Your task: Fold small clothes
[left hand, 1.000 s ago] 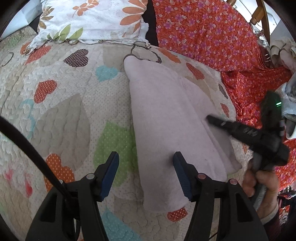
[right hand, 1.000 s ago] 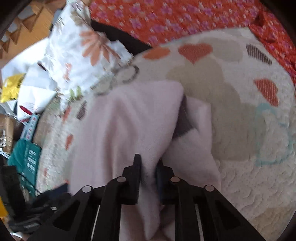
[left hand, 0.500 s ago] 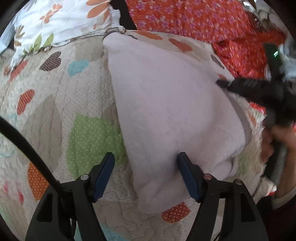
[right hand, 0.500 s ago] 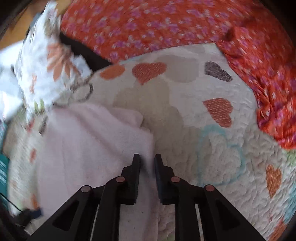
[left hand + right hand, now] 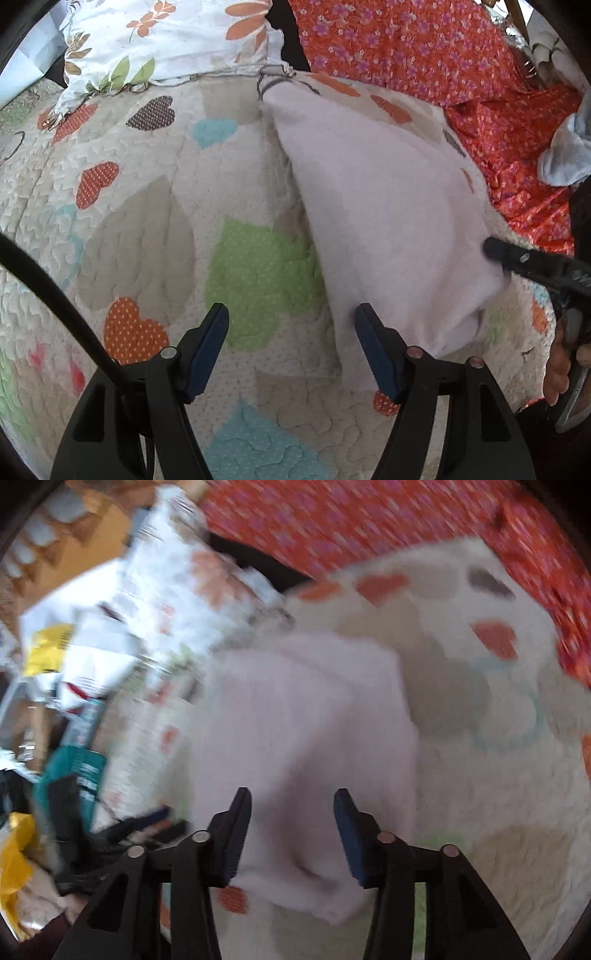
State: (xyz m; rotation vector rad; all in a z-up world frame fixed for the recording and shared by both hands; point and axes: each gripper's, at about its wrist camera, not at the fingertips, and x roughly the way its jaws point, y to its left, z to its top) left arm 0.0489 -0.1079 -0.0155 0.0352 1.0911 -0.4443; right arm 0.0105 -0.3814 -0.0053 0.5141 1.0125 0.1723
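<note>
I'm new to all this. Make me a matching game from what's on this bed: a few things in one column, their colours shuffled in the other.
Things:
1. folded cloth
2. pillow
3. flowered fabric
4. quilt

Colours:
A. red-orange with purple flowers
B. cream with coloured hearts
C. pale pink
D. white with orange and green leaves

Pairs: 1-C, 2-D, 3-A, 4-B

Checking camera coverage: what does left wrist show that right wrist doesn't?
Left wrist only: the open left gripper over the quilt, the right gripper's black fingertip at the garment's edge, a grey-blue cloth.

Right wrist only: the right gripper, jaws opening over the garment, and blurred floor clutter.

Both: pale pink fleece garment, heart-patterned quilt, red floral fabric, leaf-print pillow.
</note>
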